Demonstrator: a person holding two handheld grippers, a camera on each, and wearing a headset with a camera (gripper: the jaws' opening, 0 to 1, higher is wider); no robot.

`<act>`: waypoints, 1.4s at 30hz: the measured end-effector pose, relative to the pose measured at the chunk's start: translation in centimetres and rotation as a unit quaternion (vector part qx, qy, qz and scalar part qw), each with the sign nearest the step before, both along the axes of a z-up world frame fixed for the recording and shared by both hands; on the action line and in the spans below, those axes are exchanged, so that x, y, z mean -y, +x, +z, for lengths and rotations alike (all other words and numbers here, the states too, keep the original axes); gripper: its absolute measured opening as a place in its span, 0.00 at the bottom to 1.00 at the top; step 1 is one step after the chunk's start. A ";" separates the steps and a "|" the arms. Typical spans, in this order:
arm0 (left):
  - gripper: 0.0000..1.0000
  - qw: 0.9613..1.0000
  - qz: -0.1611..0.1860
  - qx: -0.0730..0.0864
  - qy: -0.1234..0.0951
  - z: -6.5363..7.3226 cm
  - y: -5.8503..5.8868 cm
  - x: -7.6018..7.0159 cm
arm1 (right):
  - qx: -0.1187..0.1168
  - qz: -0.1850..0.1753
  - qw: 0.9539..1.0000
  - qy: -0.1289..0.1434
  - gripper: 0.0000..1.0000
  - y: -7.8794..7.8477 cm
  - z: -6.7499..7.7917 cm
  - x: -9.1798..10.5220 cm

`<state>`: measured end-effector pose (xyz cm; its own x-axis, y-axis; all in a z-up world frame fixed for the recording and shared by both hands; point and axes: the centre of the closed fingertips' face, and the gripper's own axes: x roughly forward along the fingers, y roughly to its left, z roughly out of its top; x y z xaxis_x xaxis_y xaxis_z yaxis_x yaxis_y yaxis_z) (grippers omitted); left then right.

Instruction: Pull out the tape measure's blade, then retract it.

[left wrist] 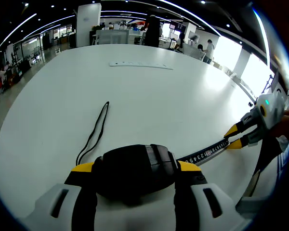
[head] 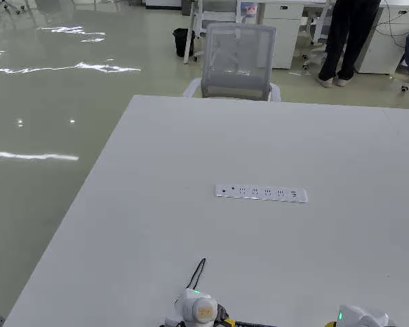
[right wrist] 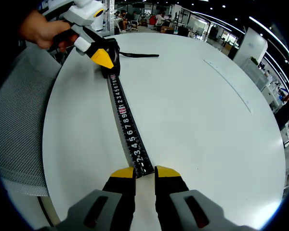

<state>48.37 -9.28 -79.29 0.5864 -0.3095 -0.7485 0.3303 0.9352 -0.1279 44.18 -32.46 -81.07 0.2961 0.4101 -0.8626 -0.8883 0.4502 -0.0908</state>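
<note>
The black tape measure case (left wrist: 135,175) rests on the white table (left wrist: 135,96), and my left gripper (left wrist: 135,168) is shut on it with a yellow-tipped jaw on each side. Its black wrist strap (left wrist: 94,132) trails forward on the table. The blade (right wrist: 127,122) is pulled out and lies flat, numbers up, from the case (right wrist: 111,52) to my right gripper (right wrist: 144,172), which is shut on the blade's end. In the left gripper view the right gripper (left wrist: 232,137) holds the blade (left wrist: 204,155) at the right. In the head view the left gripper (head: 198,312) and right gripper (head: 360,318) sit at the bottom edge.
A white power strip (head: 260,193) lies in the middle of the table (head: 259,136). A grey mesh chair (head: 236,63) stands at the far edge, with a person (head: 347,41) standing beyond it. Another mesh chair (right wrist: 19,120) is at the near table edge.
</note>
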 end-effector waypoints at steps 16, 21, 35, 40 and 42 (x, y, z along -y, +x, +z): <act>0.61 1.000 -0.001 -0.001 0.000 0.0 0.1 -0.1 | -0.001 0.006 1.000 0.001 0.14 0.2 0.1 -1.0; 0.61 1.000 -0.001 -0.003 0.000 0.0 0.0 -0.1 | -0.001 0.007 1.000 0.002 0.14 0.3 0.0 -1.3; 0.61 1.000 -0.003 -0.003 0.000 0.0 0.0 0.0 | -0.003 0.008 1.000 0.005 0.14 0.3 -0.1 -1.8; 0.61 1.000 -0.004 -0.003 0.000 -0.1 0.0 0.0 | -0.004 0.008 1.000 0.006 0.14 0.4 -0.1 -2.1; 0.61 1.000 -0.005 -0.003 0.000 0.1 -0.1 0.0 | -0.005 0.007 1.000 0.007 0.14 0.4 -0.1 -2.3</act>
